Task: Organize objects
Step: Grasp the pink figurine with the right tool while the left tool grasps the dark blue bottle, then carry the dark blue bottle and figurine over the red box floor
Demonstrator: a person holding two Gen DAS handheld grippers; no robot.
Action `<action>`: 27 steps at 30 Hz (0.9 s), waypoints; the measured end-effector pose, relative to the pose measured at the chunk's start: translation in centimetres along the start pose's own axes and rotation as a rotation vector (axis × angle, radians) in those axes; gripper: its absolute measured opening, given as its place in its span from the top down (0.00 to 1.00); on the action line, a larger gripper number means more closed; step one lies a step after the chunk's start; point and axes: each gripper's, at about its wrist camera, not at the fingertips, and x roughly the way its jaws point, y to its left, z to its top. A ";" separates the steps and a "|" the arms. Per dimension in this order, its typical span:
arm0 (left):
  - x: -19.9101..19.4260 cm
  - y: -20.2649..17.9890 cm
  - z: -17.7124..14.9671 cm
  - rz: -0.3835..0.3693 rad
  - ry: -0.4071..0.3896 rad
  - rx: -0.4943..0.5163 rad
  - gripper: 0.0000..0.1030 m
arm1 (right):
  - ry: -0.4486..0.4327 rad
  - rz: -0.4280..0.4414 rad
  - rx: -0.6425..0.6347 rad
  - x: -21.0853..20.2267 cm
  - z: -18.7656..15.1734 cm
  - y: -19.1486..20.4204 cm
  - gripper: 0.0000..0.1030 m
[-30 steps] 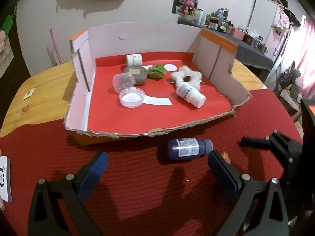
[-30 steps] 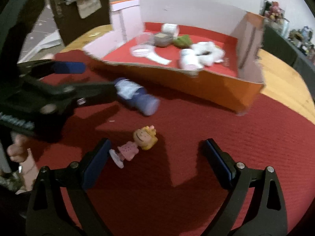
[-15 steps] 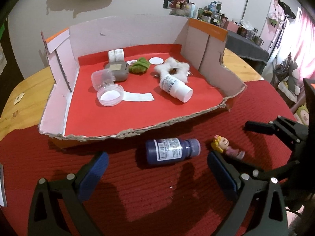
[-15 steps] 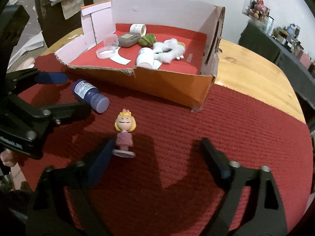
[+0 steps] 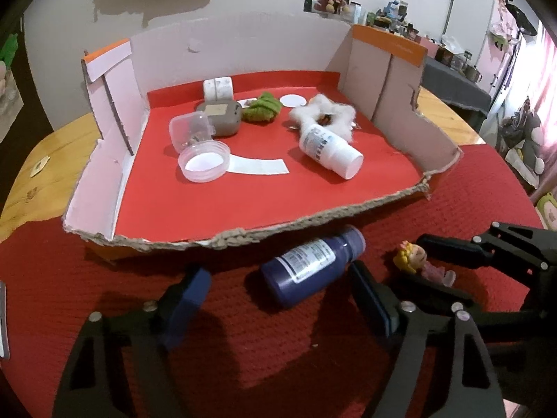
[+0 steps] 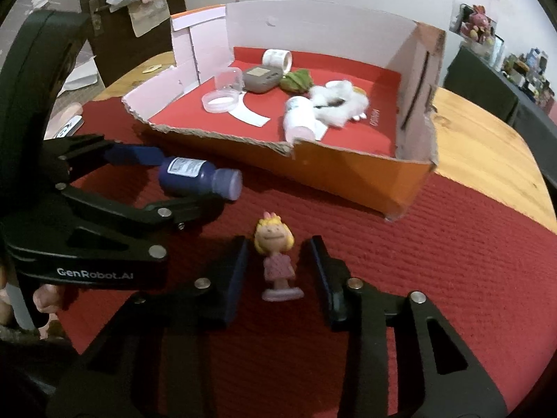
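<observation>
the left gripper (image 5: 278,296) was closing around the blue bottle (image 5: 310,266), which lay on the red mat (image 5: 243,348) beside the cardboard tray (image 5: 226,238); the right gripper (image 6: 278,271) was closing around the small doll (image 6: 276,254), pads not yet pressed on it.

Box front: low torn edge of box (image 5: 243,235), passable from above.
Box sides, back: tall walls, blocked.
Box floor near front: bare.
Cloth (image 6: 435,278) right of figurine (image 6: 276,254): bare.
Between grippers: bottle (image 5: 310,266) and figurine, tight.
</observation>
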 end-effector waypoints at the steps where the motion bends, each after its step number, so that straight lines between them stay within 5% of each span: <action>1: 0.0 0.1 0.0 0.000 -0.001 -0.002 0.30 | -0.001 0.002 0.004 0.0 0.0 0.0 0.72; 6: -0.4 0.8 0.1 -0.033 -0.007 -0.007 0.54 | -0.003 0.012 0.033 0.0 0.0 -0.2 0.79; 27: -2.9 1.3 -1.8 -0.092 -0.036 -0.023 0.54 | -0.050 0.068 0.083 -1.7 0.1 0.9 0.79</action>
